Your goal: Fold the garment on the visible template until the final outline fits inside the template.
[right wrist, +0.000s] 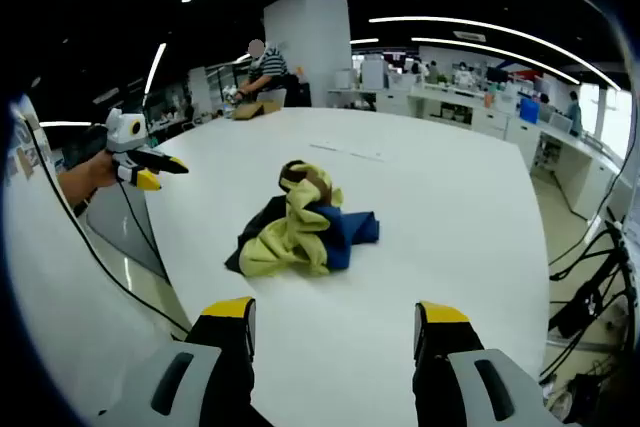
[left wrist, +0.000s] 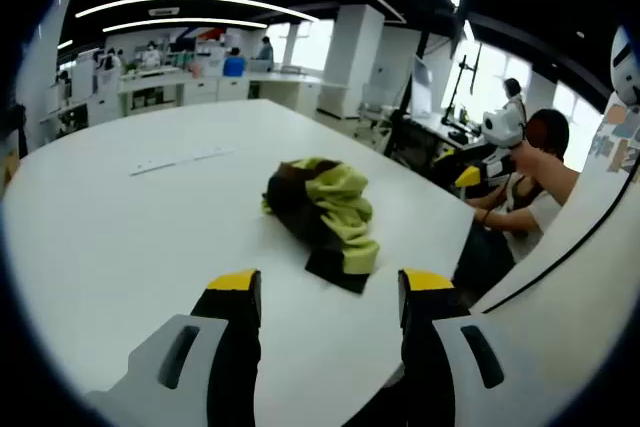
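Clearly, the crumpled yellow-green, dark brown and blue garment (left wrist: pixel 322 219) is lying bunched in a heap on the large white rounded table (left wrist: pixel 120 237), so its outline, sleeves and hem are tucked away and impossible to sort out; in the right gripper view the same heap (right wrist: pixel 300 229) is showing a blue fold on one side and a dark flap on the other. No template outline is showing clearly on the white surface; only a faint thin strip (left wrist: pixel 180 160) is lying well beyond the heap. The left gripper (left wrist: pixel 328 287) is hovering near the table's edge with its yellow-tipped jaws spread wide and nothing between them, short of the cloth. The right gripper (right wrist: pixel 335 319) is likewise released and empty, apart from the garment. Bare tabletop is lying open all around the heap, and the table edge is curving close beside the left gripper
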A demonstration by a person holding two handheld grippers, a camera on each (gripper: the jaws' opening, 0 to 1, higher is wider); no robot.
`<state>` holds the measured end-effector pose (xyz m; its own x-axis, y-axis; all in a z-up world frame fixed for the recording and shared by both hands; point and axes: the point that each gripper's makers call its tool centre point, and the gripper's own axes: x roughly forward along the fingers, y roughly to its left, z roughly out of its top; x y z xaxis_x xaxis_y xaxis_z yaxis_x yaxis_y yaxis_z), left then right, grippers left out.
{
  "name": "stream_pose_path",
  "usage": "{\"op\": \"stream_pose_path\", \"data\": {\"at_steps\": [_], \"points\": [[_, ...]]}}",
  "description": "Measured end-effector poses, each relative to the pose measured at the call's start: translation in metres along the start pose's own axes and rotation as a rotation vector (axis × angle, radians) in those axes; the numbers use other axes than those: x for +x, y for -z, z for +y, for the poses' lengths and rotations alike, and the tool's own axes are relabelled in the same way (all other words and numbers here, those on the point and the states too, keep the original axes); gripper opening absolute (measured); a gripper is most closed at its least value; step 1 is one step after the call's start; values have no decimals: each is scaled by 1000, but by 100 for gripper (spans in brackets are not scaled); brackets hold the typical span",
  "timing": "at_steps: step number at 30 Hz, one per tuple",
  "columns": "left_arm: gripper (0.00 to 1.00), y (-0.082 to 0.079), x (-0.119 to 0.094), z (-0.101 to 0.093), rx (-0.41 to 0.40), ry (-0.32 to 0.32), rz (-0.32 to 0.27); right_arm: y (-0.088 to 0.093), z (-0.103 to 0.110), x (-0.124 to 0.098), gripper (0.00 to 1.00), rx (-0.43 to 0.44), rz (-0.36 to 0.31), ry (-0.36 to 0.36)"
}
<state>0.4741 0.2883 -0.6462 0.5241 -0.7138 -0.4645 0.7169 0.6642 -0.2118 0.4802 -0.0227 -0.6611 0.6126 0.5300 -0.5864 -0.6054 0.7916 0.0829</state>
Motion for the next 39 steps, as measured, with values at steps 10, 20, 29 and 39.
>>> {"op": "stream_pose_path", "data": {"at_steps": [10, 20, 29, 39], "points": [[52, -7, 1, 4, -1, -12, -11, -4, -6, 2, 61, 23, -29, -2], [52, -10, 1, 5, 5, 6, -4, -6, -4, 0, 60, 40, -38, -1], [52, -14, 1, 5, 3, 8, -13, -3, -5, -1, 60, 29, -9, 6], [52, -9, 1, 1, -11, 8, -24, -6, -6, -4, 60, 21, -2, 4]]}}
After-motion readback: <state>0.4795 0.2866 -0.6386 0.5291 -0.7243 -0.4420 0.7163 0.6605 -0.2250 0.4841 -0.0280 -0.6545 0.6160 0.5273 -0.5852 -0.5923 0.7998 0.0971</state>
